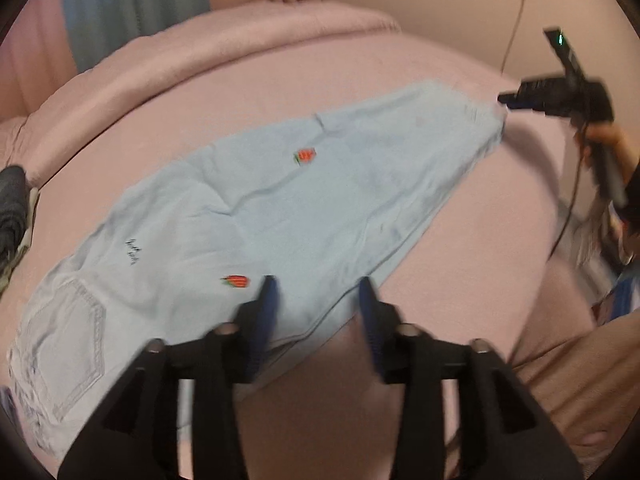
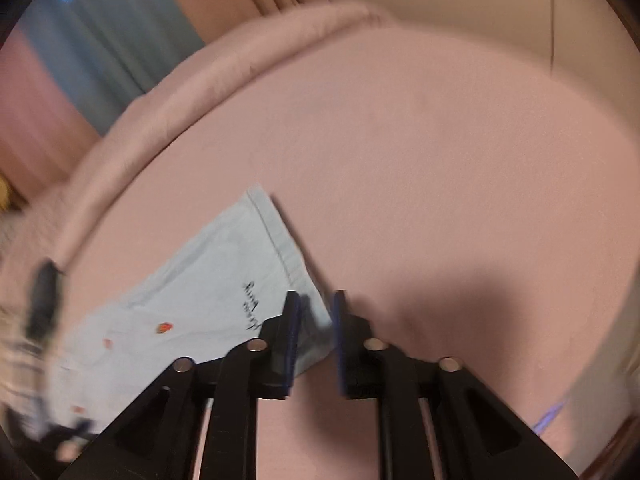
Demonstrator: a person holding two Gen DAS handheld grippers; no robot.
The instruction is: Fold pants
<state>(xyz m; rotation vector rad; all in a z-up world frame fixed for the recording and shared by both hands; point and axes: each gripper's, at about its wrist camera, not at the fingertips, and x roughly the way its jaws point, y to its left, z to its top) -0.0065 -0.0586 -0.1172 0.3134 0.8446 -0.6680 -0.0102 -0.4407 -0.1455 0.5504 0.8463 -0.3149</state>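
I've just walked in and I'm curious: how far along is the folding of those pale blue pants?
Done: the pants lie flat on the pink bed, seemingly leg over leg. In hand: nothing; the left gripper and right gripper are open above the edges. Left: folding the length into a bundle.

A home bedroom: a bed under pink bedding, with curtains hanging behind it.

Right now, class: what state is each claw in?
Left claw: open, holding nothing, above the pants.
Right claw: open, empty, over the pants' hem corner.
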